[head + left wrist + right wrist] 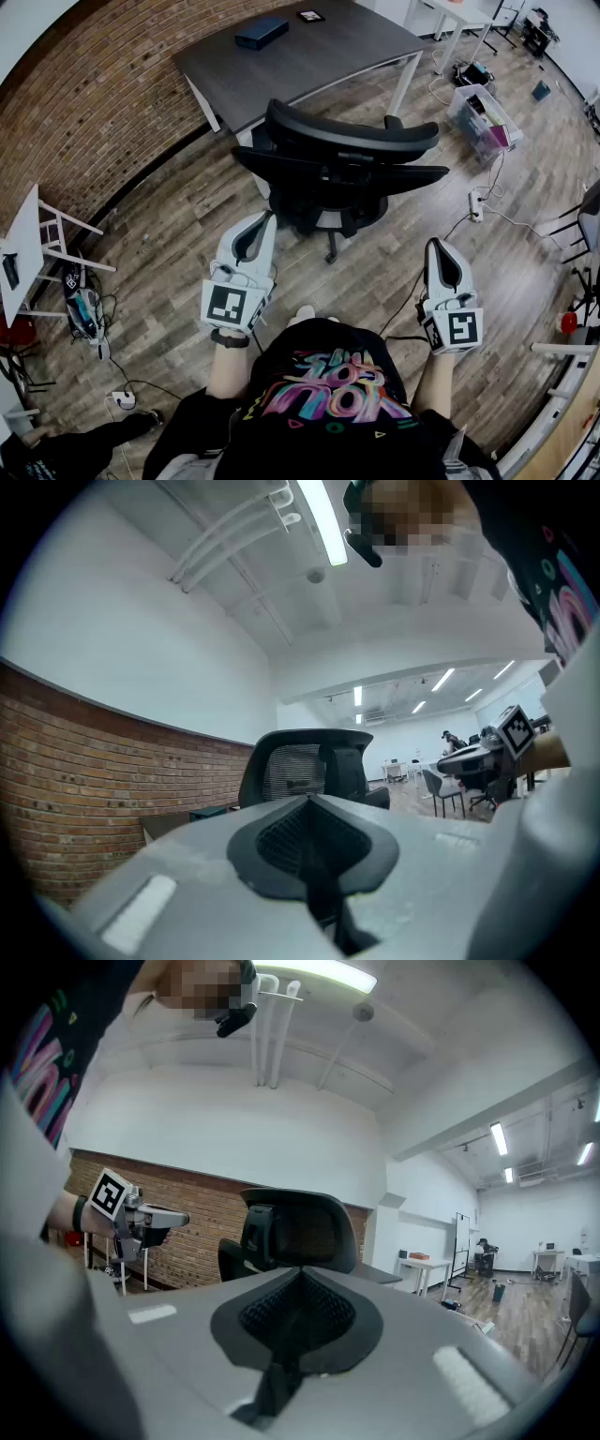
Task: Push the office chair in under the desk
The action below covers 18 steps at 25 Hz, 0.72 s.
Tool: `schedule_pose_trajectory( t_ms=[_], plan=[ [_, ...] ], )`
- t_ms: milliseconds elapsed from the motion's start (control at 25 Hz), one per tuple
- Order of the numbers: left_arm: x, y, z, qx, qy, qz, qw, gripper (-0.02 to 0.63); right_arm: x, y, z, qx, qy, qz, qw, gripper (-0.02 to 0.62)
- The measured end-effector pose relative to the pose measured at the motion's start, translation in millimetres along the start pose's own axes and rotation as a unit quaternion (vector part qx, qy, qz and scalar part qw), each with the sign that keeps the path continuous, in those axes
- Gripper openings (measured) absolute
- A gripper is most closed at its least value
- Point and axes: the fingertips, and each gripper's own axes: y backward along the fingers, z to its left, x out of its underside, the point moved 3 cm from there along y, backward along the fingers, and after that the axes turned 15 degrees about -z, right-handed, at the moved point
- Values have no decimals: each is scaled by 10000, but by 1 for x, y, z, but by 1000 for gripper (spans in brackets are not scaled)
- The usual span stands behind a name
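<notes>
Office chair [347, 142] base largely hidden

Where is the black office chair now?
Head view: the black office chair stands at centre, on the wooden floor before the dark grey desk.

left gripper [263, 225] level, jaws together; right gripper [439, 249] likewise, empty

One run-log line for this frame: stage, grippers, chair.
stage: pre-push | left gripper: shut, empty | right gripper: shut, empty | office chair: not yet under desk, backrest toward grippers
</notes>
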Motion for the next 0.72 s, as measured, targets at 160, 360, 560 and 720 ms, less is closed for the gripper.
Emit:
schedule_pose_trajectory(
  t_ms=[160,360,560,720],
  plan=[
    [1,1,0,-32,-132,41,9999,2,1,1,-3,36,66,72,9999,-2],
    [8,-1,1,-2,-243,375,9990,2,6,-3,-11,187,187,249,9993,0],
    [19,-7,3,138,-337,609,9975,34,14,-12,-15,120,195,276,9994,2],
    [23,-14,5,176,-420,721,9964,74,16,-20,-20,-20,312,297,9991,8]
  ],
)
